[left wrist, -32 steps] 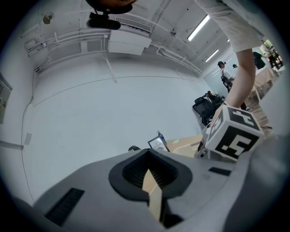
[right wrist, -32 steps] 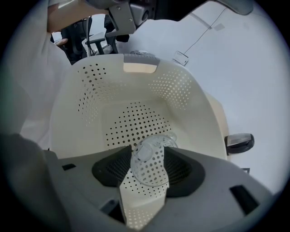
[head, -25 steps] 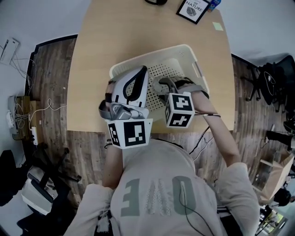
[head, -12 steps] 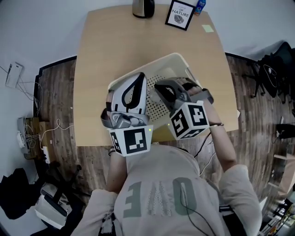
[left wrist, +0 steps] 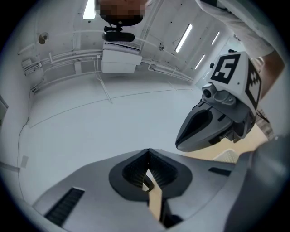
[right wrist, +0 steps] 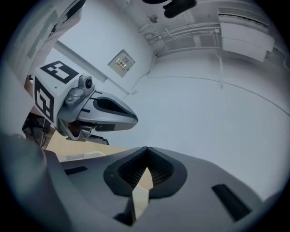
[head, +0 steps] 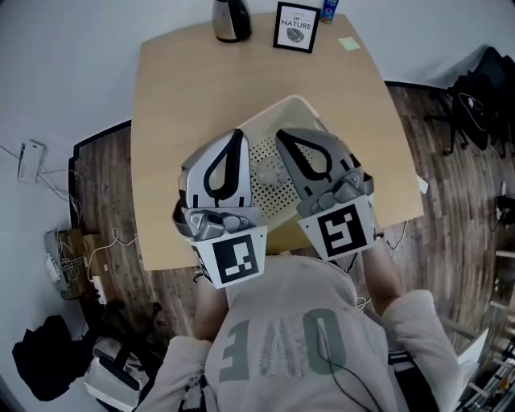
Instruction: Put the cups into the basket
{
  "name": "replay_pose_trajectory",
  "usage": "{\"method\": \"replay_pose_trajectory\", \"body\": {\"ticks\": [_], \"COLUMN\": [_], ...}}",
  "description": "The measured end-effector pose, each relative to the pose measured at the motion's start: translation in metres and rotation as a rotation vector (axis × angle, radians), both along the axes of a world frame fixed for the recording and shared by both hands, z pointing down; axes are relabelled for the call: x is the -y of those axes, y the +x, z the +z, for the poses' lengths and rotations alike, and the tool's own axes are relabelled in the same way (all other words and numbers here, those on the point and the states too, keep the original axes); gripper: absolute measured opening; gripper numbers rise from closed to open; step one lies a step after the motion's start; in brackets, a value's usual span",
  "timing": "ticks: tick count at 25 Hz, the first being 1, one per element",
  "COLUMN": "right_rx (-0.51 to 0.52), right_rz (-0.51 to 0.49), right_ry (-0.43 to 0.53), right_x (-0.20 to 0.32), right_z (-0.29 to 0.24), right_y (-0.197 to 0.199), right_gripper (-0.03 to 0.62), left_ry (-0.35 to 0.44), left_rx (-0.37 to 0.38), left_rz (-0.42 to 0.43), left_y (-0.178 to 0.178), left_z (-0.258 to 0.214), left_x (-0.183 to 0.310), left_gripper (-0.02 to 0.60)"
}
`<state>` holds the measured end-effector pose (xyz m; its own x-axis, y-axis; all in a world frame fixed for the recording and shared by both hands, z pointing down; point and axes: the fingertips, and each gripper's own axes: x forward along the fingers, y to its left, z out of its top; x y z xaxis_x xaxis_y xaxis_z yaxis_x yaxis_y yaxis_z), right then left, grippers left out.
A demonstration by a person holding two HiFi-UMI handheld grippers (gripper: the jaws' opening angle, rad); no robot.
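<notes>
The white perforated basket point(head: 299, 103) sits on the wooden table point(head: 177, 96), mostly hidden under both grippers. A pale round shape, possibly a cup point(head: 270, 171), lies on the basket floor between them. My left gripper point(head: 236, 133) and right gripper point(head: 280, 134) are held side by side above the basket, tilted up toward the wall. In the left gripper view the left gripper point(left wrist: 148, 150) has its jaws shut with nothing between them. The right gripper point(right wrist: 147, 148) is likewise shut and holds nothing. Each gripper view shows the other one beside it.
At the table's far edge stand a metal kettle point(head: 231, 19), a framed picture point(head: 295, 26), a blue item point(head: 328, 10) and a yellow sticky note point(head: 348, 43). Wooden floor with cables lies left; a dark chair point(head: 481, 88) stands at the right.
My right gripper has risen out of the basket and swung up level with the left one. The left gripper stayed roughly where it was.
</notes>
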<state>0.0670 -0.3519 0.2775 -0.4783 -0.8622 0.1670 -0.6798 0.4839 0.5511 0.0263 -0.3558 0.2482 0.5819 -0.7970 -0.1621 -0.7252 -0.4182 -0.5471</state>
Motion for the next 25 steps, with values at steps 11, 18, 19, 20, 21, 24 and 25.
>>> {"method": "replay_pose_trajectory", "body": {"ticks": [11, 18, 19, 20, 21, 24, 25], "right_rx": [0.202, 0.206, 0.204, 0.203, 0.203, 0.211, 0.210], "right_rz": [0.143, 0.144, 0.144, 0.143, 0.141, 0.135, 0.133], "right_ry": [0.077, 0.061, 0.059, 0.057, 0.058, 0.061, 0.060], "right_x": [-0.022, -0.025, -0.026, -0.026, -0.027, -0.027, -0.026], "right_z": [-0.001, 0.003, 0.003, 0.003, 0.003, 0.002, 0.002], "right_y": [0.026, 0.028, 0.027, 0.027, 0.027, 0.026, 0.025], "right_gripper": [-0.003, -0.003, -0.003, -0.003, -0.003, -0.003, -0.003], "left_ry": [0.028, 0.030, 0.030, 0.029, 0.029, 0.029, 0.029], "left_rx": [0.033, 0.042, 0.042, 0.041, 0.041, 0.039, 0.040], "left_rz": [0.043, 0.051, 0.052, 0.051, 0.052, 0.052, 0.050], "left_y": [0.017, 0.021, 0.021, 0.021, 0.021, 0.021, 0.021], "left_z": [-0.003, -0.002, -0.002, -0.002, -0.002, -0.002, -0.002], "left_x": [-0.010, -0.010, -0.010, -0.010, -0.010, -0.010, -0.010], "left_gripper": [0.008, 0.008, 0.008, 0.008, 0.008, 0.008, 0.008]}}
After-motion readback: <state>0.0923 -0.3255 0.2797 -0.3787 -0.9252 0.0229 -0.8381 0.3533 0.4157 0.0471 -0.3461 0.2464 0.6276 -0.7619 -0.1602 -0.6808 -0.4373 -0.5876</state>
